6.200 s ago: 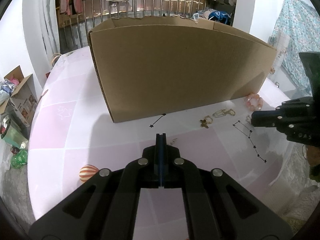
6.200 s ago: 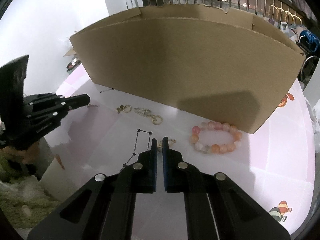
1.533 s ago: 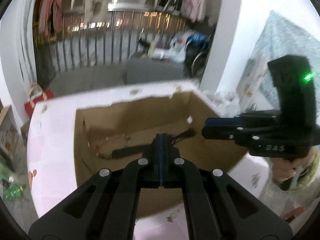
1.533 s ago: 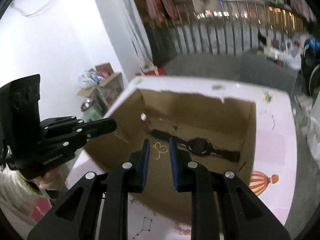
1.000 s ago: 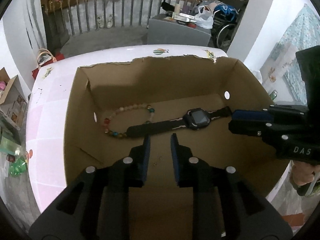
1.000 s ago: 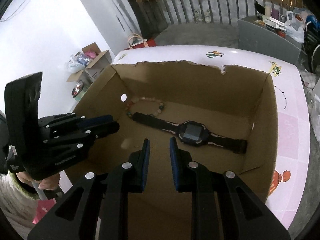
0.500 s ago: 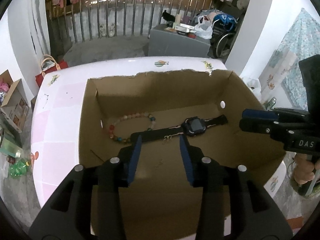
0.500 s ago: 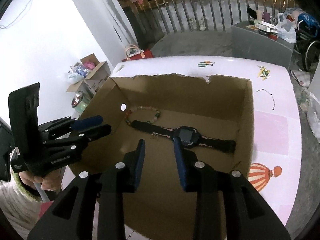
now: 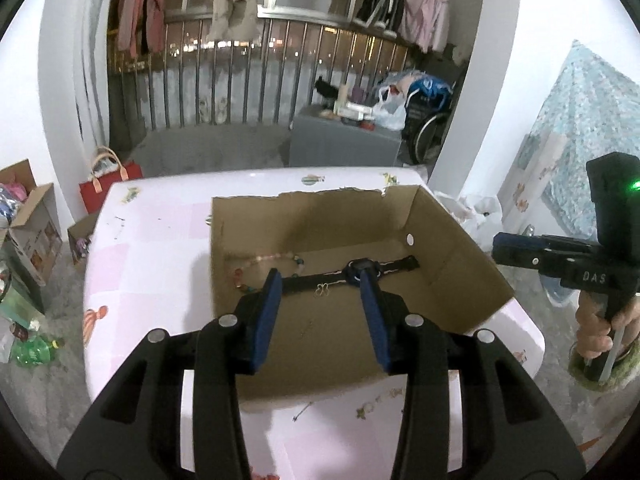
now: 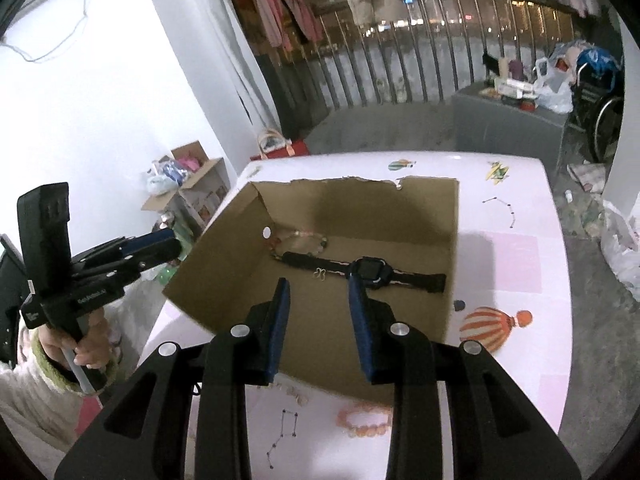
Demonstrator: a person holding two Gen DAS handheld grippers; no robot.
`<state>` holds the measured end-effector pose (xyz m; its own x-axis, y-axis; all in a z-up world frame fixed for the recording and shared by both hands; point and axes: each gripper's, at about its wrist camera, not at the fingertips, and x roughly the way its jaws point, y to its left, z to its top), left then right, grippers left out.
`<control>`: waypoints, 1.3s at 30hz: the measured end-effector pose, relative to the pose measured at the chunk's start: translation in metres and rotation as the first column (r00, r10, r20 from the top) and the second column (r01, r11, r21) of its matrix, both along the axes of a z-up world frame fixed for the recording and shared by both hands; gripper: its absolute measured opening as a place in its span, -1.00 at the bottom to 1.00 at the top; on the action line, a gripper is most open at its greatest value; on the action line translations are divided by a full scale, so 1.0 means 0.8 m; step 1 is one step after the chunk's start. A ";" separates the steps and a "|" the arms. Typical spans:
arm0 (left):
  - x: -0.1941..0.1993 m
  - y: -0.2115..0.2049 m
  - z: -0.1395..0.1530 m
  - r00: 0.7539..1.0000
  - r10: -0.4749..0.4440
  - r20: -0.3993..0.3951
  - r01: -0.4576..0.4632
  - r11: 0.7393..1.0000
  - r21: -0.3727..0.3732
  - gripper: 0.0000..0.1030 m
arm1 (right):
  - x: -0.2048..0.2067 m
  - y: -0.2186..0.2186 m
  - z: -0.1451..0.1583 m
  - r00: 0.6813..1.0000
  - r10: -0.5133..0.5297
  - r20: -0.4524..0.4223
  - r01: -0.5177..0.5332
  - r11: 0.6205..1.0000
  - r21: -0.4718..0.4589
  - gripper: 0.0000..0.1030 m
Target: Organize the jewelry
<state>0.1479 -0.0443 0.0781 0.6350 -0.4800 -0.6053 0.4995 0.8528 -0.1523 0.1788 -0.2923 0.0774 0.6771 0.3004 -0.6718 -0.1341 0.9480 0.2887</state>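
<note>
A small gold clasp-like trinket (image 9: 323, 289), thin wire bent into a butterfly shape, lies on the floor of the open cardboard box (image 9: 456, 236), touching the near edge of the black watch (image 9: 362, 270). The watch has a square dark face and a long flat strap, laid out straight across the box floor. At about 10 o'clock from the trinket a beaded bracelet (image 9: 276, 260) of round pale and coloured beads lies in a loose loop near the left wall. The box is plain brown corrugated board with a ragged torn far rim and a small round hole in each side wall.

In the left wrist view the left gripper (image 9: 322, 304) hovers above the box with the trinket showing between its blue-padded jaws, near their tips; the jaws stand partly apart, have just been opening, and hold nothing. In the right wrist view the right gripper (image 10: 318, 304) also hangs over the box, its jaws partly apart with nothing between the pads, having just opened; the trinket (image 10: 320, 274) sits just beyond the tips at 12 o'clock, the watch face at 1 o'clock.

The box stands on a glossy pink-and-white desk (image 10: 516, 256) printed with hot-air balloons and star lines. On the desk in front of the box lies a peach beaded bracelet (image 10: 364, 420).
</note>
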 end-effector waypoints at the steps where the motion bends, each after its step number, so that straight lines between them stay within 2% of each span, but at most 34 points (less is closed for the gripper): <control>1: -0.009 0.005 0.000 1.000 0.000 0.011 0.000 1.000 -0.006 -0.25 | -0.011 0.001 0.002 1.000 -0.001 0.012 0.001 1.000 0.000 -0.41; 9: -0.074 0.030 -0.011 0.999 -0.013 0.048 0.015 0.999 -0.041 -0.25 | -0.080 0.007 -0.008 0.999 0.000 0.053 -0.001 1.000 0.028 -0.41; 16: -0.105 0.017 -0.049 0.996 -0.080 0.039 0.081 0.996 -0.023 -0.25 | -0.106 0.017 -0.039 1.000 -0.004 0.028 0.003 0.999 0.038 -0.41; 22: -0.118 -0.010 -0.093 0.988 -0.155 0.025 0.154 0.987 0.048 -0.25 | -0.109 0.036 -0.068 0.999 0.037 0.007 -0.037 0.999 0.021 -0.41; 28: -0.107 -0.031 -0.134 0.978 -0.208 0.012 0.205 0.970 0.132 -0.26 | -0.104 0.054 -0.100 0.995 0.096 -0.025 -0.097 0.995 -0.010 -0.41; 34: -0.092 -0.040 -0.165 0.970 -0.243 -0.004 0.238 0.948 0.211 -0.43 | -0.093 0.062 -0.118 0.991 0.126 -0.043 -0.126 0.992 0.001 -0.42; 39: -0.081 -0.046 -0.181 0.964 -0.261 -0.042 0.263 0.937 0.230 -0.65 | -0.084 0.063 -0.128 0.990 0.124 -0.064 -0.123 0.992 0.021 -0.42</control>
